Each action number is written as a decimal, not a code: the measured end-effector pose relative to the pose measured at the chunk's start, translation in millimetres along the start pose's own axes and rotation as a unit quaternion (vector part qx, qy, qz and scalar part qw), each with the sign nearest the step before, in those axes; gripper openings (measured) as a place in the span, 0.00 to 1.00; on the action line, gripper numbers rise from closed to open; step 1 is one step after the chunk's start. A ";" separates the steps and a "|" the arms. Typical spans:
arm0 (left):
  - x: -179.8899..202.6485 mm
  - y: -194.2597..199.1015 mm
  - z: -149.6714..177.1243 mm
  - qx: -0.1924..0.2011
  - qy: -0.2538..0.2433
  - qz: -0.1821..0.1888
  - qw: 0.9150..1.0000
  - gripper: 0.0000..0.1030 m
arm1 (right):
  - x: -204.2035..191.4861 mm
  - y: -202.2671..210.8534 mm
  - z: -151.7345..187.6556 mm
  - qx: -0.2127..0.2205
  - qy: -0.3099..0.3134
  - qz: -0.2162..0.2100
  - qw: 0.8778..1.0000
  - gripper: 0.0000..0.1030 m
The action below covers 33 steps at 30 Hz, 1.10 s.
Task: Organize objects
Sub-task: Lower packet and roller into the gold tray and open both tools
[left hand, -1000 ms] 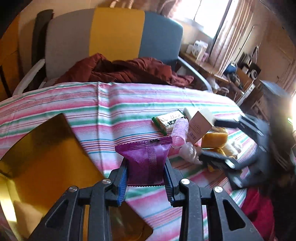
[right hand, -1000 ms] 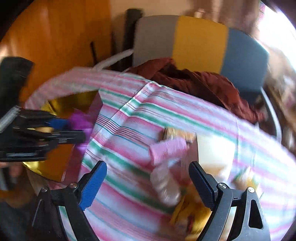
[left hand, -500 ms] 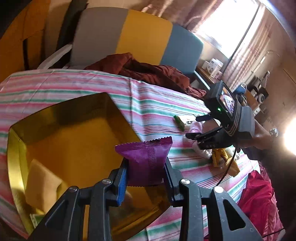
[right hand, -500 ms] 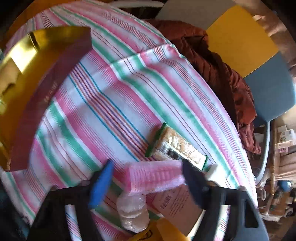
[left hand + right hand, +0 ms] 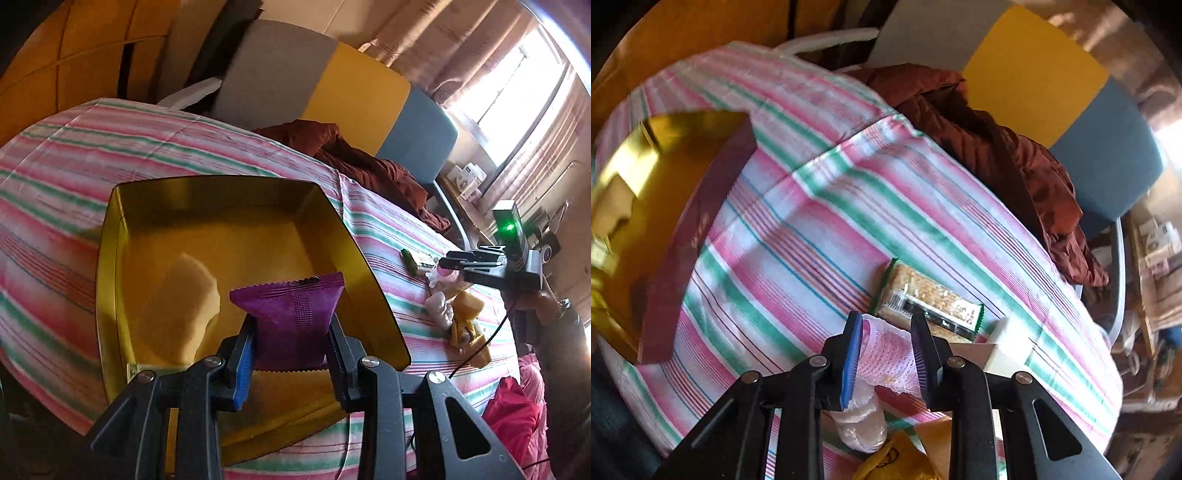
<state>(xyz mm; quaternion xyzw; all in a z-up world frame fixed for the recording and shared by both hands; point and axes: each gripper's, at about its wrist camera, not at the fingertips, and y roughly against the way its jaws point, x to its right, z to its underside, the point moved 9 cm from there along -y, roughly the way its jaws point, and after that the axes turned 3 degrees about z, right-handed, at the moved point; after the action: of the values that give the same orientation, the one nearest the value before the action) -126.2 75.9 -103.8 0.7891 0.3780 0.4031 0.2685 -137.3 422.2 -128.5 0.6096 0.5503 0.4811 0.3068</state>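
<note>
My left gripper (image 5: 291, 332) is shut on a purple snack packet (image 5: 291, 317) and holds it above the near right part of a gold box (image 5: 110, 266). A pale yellow item (image 5: 184, 302) lies inside the box. My right gripper (image 5: 886, 350) is shut on a pink ribbed packet (image 5: 886, 354) at the pile on the striped tablecloth (image 5: 812, 221). A green-edged cracker bar (image 5: 931, 299) lies just beyond it. The right gripper also shows in the left wrist view (image 5: 454, 258), over the pile.
A clear plastic bag (image 5: 860, 424), a yellow packet (image 5: 894, 461) and a white box (image 5: 1008, 350) lie by the right gripper. The gold box with its maroon side (image 5: 690, 240) stands to the left. A dark red garment (image 5: 997, 147) and a chair (image 5: 1052, 66) are behind the table.
The left gripper carried the purple packet left, from the pile to over the gold box. The right gripper came down on the pink packet and closed on it.
</note>
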 end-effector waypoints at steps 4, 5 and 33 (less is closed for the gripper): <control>2.3 5.9 1.7 0.006 -0.003 0.006 1.000 0.33 | -5.9 17.3 -15.7 0.028 -0.015 -0.021 0.999 0.26; 4.2 6.9 1.9 0.007 -0.005 0.007 1.000 0.33 | -8.7 21.1 -18.9 0.034 -0.014 -0.023 0.999 0.26; -20.4 12.2 48.1 -0.021 0.003 0.000 1.000 0.42 | -191.7 64.1 -115.5 0.139 -0.053 -0.136 0.980 0.59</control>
<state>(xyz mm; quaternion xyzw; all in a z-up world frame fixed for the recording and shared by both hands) -89.1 46.6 -129.3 0.7820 0.3698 0.4135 0.2840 -206.8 205.8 -78.0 0.5904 0.6723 0.3211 0.3103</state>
